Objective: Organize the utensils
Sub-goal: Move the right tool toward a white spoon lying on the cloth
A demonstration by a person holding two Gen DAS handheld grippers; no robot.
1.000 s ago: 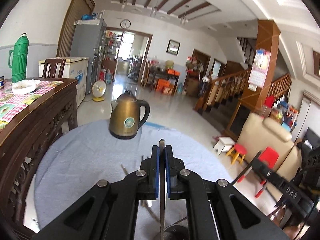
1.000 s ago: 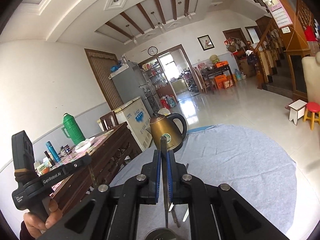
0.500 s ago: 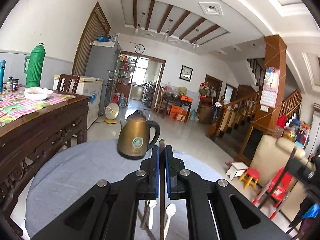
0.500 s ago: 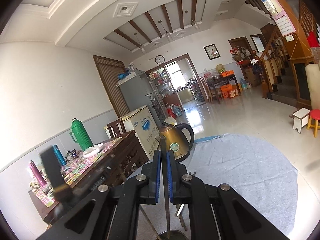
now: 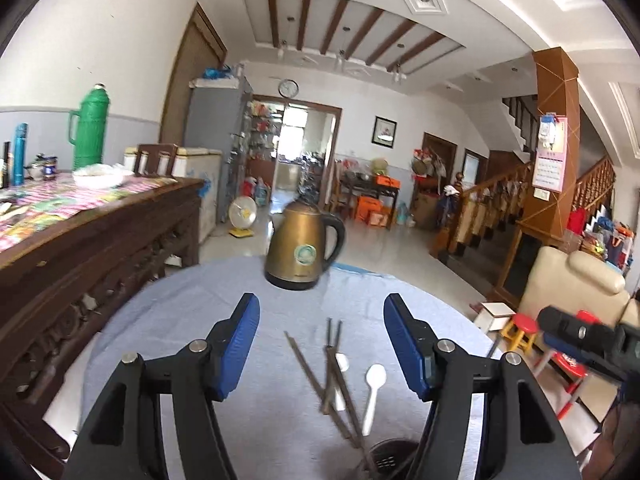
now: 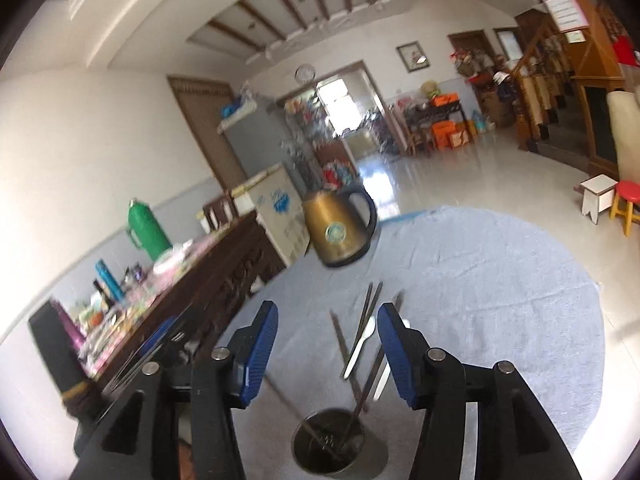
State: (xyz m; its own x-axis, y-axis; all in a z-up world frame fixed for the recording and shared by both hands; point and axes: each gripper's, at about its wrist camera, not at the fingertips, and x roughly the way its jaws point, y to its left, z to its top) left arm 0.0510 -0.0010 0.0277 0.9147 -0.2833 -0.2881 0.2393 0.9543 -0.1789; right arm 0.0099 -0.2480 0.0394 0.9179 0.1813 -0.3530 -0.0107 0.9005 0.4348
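Two grippers: both w/ black arms, blue pads, jaws opening, nothing between the pads.
Left gripper (image 5: 321, 344): jaws apart, wide gap; cloth and utensils seen through it.
Right gripper (image 6: 327, 344): jaws apart, medium-wide; holder sits near, below the gap.
Chopsticks (image 5: 333, 354): dark, thin, metal-looking; several lie crossed on the cloth mid-table, some w/ near ends down in the holder, leaning out toward the far side.
Spoons: two, white plastic. One (image 5: 373, 390) lies flat right of the chopsticks, bowl toward the far side; other (image 5: 341, 364) partly under the sticks.
Holder (image 6: 334, 442): round metal cup w/ holes in its base, at near edge of table, upright; two sticks inside in right wrist view.
Cloth (image 5: 208, 320): light blue-grey, covers the round table.
Kettle (image 5: 302, 250): brass-coloured, black handle to the right, round green label; stands at far edge of cloth, well apart from utensils.
Sideboard (image 5: 92, 240): dark carved wood, left of table; green thermos (image 5: 90, 128) on top.
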